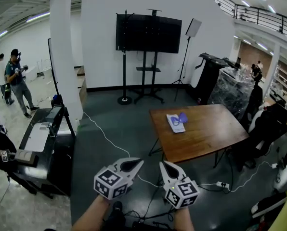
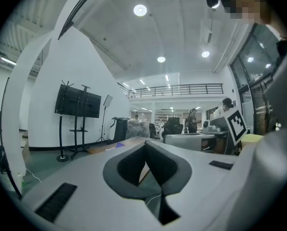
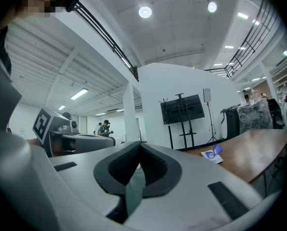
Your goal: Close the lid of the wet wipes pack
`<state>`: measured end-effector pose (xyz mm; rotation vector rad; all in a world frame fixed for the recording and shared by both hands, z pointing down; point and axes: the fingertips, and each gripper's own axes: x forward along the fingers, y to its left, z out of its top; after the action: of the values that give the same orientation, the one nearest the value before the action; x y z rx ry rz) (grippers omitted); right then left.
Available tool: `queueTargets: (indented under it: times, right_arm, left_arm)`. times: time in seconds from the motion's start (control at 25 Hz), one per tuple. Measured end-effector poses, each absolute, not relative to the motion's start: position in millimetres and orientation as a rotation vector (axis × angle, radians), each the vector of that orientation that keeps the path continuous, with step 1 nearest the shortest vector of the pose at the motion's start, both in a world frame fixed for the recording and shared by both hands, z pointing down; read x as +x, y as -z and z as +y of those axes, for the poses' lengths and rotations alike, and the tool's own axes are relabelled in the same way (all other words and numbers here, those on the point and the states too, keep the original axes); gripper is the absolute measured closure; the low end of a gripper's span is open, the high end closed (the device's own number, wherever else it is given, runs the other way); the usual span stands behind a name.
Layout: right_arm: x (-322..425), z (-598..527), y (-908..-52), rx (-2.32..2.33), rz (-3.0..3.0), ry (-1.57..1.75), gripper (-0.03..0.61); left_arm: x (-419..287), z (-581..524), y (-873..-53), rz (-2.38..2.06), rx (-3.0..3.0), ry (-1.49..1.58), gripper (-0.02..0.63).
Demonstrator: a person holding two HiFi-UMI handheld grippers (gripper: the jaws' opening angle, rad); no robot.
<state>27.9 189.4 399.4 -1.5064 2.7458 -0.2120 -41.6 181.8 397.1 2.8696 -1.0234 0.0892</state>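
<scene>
A white wet wipes pack point(image 1: 175, 122) with its blue lid point(image 1: 182, 117) standing open lies on the brown wooden table point(image 1: 206, 134), near the table's far left corner. In the right gripper view the wipes pack point(image 3: 213, 155) shows far off to the right. Both grippers hang over the dark floor, well short of the table. My left gripper point(image 1: 137, 163) is shut with nothing in it. My right gripper point(image 1: 164, 166) is shut and empty as well. In the left gripper view the left gripper point(image 2: 145, 145) points toward the table edge.
A black TV on a stand point(image 1: 148, 32) and a light stand point(image 1: 188, 47) are at the back wall. A white pillar point(image 1: 66, 57) and a black desk point(image 1: 42, 134) stand at left. Cables point(image 1: 110, 138) cross the floor. Black chairs and wrapped equipment point(image 1: 235, 88) crowd the right. People stand far left.
</scene>
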Motion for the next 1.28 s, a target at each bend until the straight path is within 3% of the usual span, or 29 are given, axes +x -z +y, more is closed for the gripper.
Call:
queueTargets:
  times: [0.84,1.28]
  right_arm:
    - [-39,17,-417,-1.754,2.676,0.231,0.569]
    - [-32,-27,-424,-1.881,2.592,0.23,0.569]
  left_arm:
    - [-108,1,-429,-0.782,2.856,-0.054,0.611]
    - [-94,-49,-440,-0.615,2.877,-0.088,0.611]
